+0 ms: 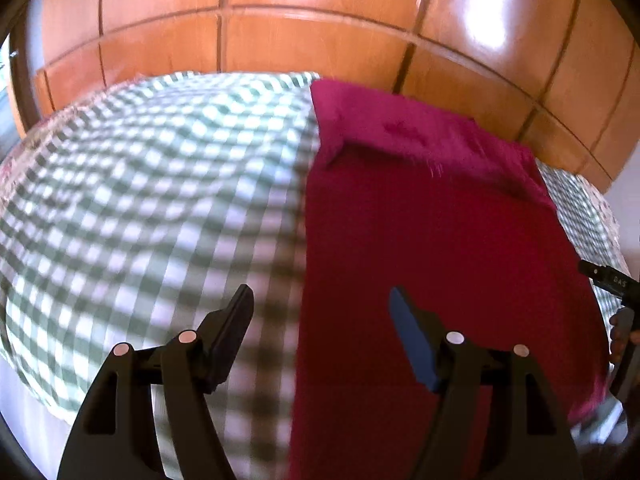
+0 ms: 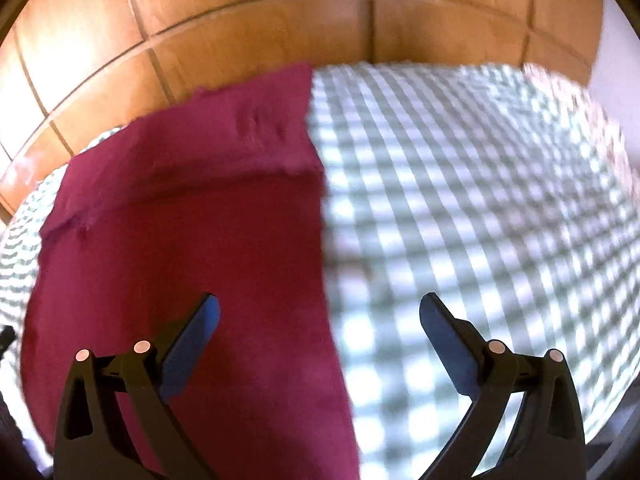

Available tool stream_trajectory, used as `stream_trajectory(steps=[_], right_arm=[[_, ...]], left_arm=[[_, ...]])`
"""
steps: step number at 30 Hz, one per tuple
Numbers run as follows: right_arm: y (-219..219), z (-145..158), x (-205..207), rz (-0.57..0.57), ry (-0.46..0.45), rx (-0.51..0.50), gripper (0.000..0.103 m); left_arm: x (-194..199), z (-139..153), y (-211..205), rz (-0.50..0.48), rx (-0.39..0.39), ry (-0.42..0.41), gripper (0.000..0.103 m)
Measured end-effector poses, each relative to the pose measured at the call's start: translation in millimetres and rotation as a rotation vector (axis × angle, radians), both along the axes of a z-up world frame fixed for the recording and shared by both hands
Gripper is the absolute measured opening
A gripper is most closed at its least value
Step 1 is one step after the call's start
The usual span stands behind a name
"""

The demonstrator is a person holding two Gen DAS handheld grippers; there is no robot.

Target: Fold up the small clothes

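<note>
Both tongs wide and empty, one over each long side edge of the cloth on the bed.

Left gripper (image 1: 322,306), black two-finger tongs, jaws well apart, nothing between them; the left edge of the dark red rectangular cloth (image 1: 440,260) runs under the gap, one finger over the green-and-white checked bedcover (image 1: 140,200). Right gripper (image 2: 320,312) wider still, empty, straddling the cloth's right edge. Cloth lies flat, its far end apparently already turned back in a fuzzy band (image 1: 420,136), glossy wooden panels (image 1: 320,40) behind. Risks, as I judge: pinching bedcover along with the cloth; uneven grips skewing the next fold; the far flap slipping open when lifted. Frames blurred.
</note>
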State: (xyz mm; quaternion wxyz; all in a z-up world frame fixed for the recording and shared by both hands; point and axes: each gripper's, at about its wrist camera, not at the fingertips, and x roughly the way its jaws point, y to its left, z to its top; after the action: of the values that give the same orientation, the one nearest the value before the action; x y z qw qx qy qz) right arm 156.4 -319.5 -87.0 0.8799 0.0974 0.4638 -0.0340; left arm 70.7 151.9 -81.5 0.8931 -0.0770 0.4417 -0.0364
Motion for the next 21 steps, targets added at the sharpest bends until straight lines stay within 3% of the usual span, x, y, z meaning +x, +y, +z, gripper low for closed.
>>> stream_trajectory(steps=[3,4,7,10,11,14,16,21], right_arm=[[-9,-11,-33,0.017,0.035,0.075,0.099],[-4,-12,-43,0.030,0.039,0.083,0.097],[4,-14,-72,0.090,0.062,0.089,0.086],[9,-13,-99,0.139,0.091,0.084,0.064],[9,-12,-105,0.156,0.102,0.084,0.059],[9,-12,-119,0.206,0.140,0.103,0.022],[13,-7,-119,0.241,0.151,0.132,0.010],[16,24,-101,0.258,0.038,0.215,0.010]], left_arm=[[-22,-5,2,-0.079,-0.006,0.035,0.061],[-26,-6,2,-0.103,-0.010,0.047,0.053],[-43,-12,0,-0.197,-0.032,0.100,0.036],[-61,-13,-7,-0.268,-0.020,0.112,0.029],[-64,-12,-9,-0.283,-0.013,0.109,0.020],[-71,-9,-11,-0.297,-0.012,0.095,0.009],[-70,2,-4,-0.289,-0.087,0.077,0.009],[-49,37,20,-0.259,-0.296,0.004,0.005]])
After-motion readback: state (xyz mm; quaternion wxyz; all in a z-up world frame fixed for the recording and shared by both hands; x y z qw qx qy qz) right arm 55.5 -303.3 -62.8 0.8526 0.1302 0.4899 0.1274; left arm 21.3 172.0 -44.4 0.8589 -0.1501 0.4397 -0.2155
